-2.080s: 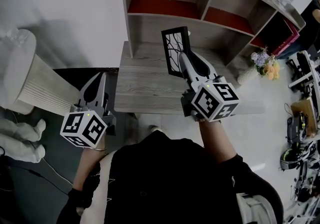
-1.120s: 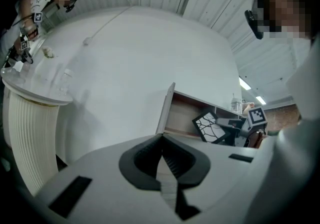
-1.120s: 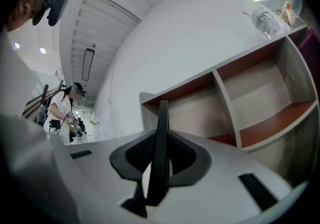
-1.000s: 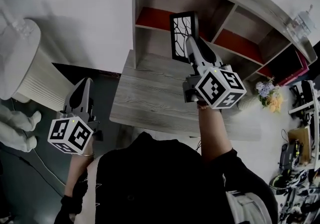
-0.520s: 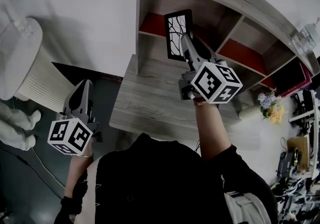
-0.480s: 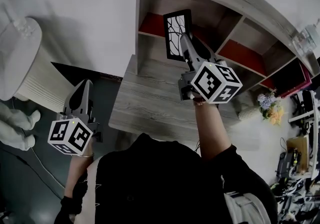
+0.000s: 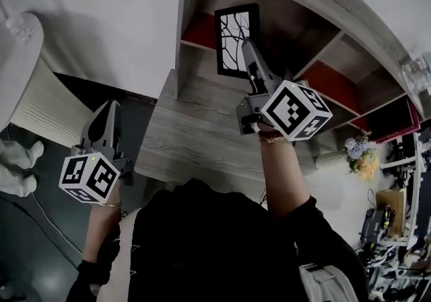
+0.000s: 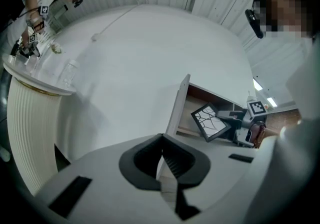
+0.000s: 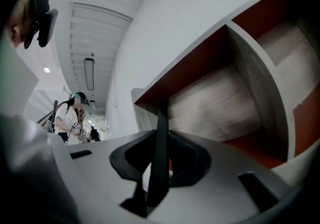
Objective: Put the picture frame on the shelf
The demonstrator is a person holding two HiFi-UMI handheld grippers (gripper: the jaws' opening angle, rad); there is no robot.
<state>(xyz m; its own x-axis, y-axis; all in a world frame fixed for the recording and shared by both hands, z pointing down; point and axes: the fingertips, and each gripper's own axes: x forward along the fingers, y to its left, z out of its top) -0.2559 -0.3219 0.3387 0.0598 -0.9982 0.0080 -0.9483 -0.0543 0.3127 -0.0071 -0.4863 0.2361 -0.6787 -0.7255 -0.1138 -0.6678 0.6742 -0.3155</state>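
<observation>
Picture frame [image 7: 234, 39] at the left bay of the shelf [image 7: 183, 24].
We grasp it in our right tool [image 7: 248, 51]; left tool [image 7: 110, 110] clenched, empty.

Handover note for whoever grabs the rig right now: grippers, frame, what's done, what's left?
Right gripper: shut on the picture frame, gripped by its edge, in front of the shelf's left compartment with the red floor.
Left gripper: shut, empty, low beside the table.
Done: frame picked up and brought to the shelf.
Left: set it in the compartment, open the jaws, back out.
</observation>
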